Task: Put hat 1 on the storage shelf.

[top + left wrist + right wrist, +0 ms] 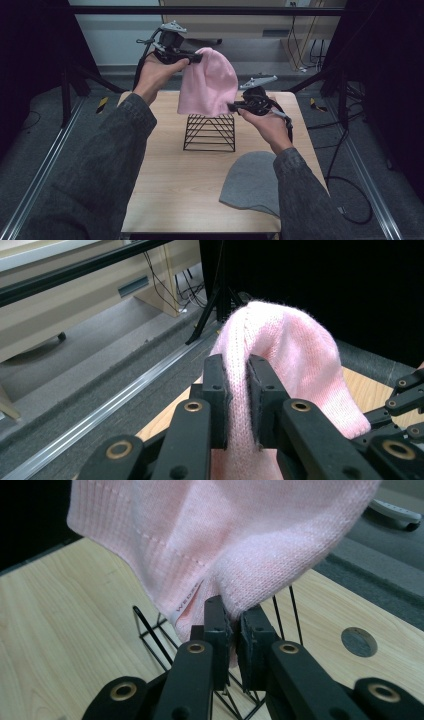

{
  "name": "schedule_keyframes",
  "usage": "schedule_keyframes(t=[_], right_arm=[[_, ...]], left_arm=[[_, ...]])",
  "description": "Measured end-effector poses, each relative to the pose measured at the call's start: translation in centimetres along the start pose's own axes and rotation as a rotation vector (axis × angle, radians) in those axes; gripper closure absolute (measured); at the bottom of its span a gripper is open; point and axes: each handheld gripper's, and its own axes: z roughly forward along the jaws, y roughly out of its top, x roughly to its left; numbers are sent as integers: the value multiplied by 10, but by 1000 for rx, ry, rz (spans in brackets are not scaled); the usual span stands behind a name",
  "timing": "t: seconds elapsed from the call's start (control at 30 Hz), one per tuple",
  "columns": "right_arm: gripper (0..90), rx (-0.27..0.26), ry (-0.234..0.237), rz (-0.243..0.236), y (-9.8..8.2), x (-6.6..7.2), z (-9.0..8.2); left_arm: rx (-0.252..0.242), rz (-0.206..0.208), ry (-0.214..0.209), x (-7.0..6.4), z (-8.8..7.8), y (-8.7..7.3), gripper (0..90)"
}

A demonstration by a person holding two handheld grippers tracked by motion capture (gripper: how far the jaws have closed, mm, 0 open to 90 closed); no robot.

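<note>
A pink knit beanie (209, 82) hangs in the air above a black wire rack (210, 132) at the table's far middle. My left gripper (196, 58) is shut on the beanie's crown, high at the back left; its jaws pinch the pink knit (239, 390) between them. My right gripper (233, 106) is shut on the beanie's lower right rim, just above the rack. In the right gripper view the pink hem (200, 545) bunches into the jaws, with the rack's wires (150, 632) below. A grey beanie (252, 182) lies flat on the table at the near right.
The light wooden table (170, 170) has bare room on its left half and in front of the rack. Black frame posts (65, 90) stand to the left and right of the table, with cables (350, 190) on the floor at the right.
</note>
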Motion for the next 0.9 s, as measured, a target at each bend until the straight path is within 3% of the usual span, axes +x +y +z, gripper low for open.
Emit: schedule_keyframes(t=[0.1, 0.37, 0.9], right_arm=[[843, -1, -11, -3, -5, 1, 2], [842, -11, -36, -26, -23, 6, 2], [839, 31, -57, -61, -49, 13, 5]], left_arm=[[-23, -9, -2, -2, 1, -7, 801], [-67, 22, 5, -16, -2, -20, 801], [-62, 70, -2, -42, -5, -39, 801]])
